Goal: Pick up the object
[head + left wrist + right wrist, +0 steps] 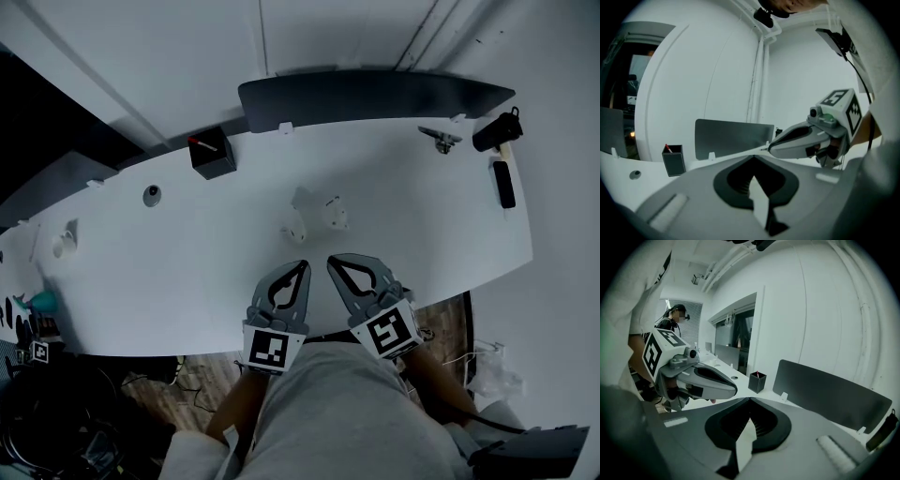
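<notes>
Just on the near side of the white objects point(335, 214), left gripper point(302, 270) and right gripper point(337, 264) hover, jaws clenched empty, likely poised before reaching.

Two tools point(304, 266) point(332, 260), three small white objects point(335, 215) point(293, 232) point(301, 197), one black box point(212, 154), one dark panel point(375, 96).

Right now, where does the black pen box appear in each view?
Head view: black pen box upper left of centre, left of the dark divider panel.
Left gripper view: box lower left, left of the panel.
Right gripper view: box near centre, left of the panel.
Shared landmark: the panel.
</notes>
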`<state>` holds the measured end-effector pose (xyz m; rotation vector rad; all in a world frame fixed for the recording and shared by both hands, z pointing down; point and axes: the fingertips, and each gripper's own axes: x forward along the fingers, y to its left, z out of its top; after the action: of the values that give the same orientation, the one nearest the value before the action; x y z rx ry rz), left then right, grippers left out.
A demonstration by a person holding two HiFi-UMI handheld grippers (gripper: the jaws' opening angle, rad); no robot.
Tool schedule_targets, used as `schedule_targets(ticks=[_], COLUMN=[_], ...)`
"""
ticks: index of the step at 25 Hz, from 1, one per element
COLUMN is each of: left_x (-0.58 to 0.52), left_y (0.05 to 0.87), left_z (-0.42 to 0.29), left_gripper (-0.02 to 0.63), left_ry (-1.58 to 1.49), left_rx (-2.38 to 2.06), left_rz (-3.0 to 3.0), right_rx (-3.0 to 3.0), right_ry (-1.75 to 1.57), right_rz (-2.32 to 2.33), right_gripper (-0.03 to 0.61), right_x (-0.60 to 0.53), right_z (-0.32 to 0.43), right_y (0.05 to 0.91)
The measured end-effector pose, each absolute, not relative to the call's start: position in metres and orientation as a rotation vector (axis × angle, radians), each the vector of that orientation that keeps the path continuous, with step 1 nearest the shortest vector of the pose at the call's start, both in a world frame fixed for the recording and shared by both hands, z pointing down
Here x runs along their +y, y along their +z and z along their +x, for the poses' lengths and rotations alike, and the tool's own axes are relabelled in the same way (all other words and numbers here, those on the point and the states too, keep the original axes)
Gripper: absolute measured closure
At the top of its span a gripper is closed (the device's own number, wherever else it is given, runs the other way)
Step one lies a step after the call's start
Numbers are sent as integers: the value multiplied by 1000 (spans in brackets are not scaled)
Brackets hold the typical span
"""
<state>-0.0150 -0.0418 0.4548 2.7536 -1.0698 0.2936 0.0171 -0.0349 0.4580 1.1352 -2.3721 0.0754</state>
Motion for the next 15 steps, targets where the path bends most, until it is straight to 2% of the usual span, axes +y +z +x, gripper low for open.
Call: schedule_targets(ticks=[9,10,11,15], left_x=[-48,-49,-50,-47], left_y=[483,486,488,497], left_z=[-23,-26,-28,-31], left_gripper=[614,614,615,615], left_ry=[403,408,411,432], left_rx=[-1220,-1239,-1254,-1292], left_rz=[2622,2607,2593,2556], right_rx=[-2122,-2095,-2068,-1940], right_ry=[-281,-298,-318,-470], right_rz=[839,786,736,608], right_gripper=[575,447,351,345], right_x=[-49,-51,-52,-58], right_z=[43,43,42,39], right_y=[497,506,515,542])
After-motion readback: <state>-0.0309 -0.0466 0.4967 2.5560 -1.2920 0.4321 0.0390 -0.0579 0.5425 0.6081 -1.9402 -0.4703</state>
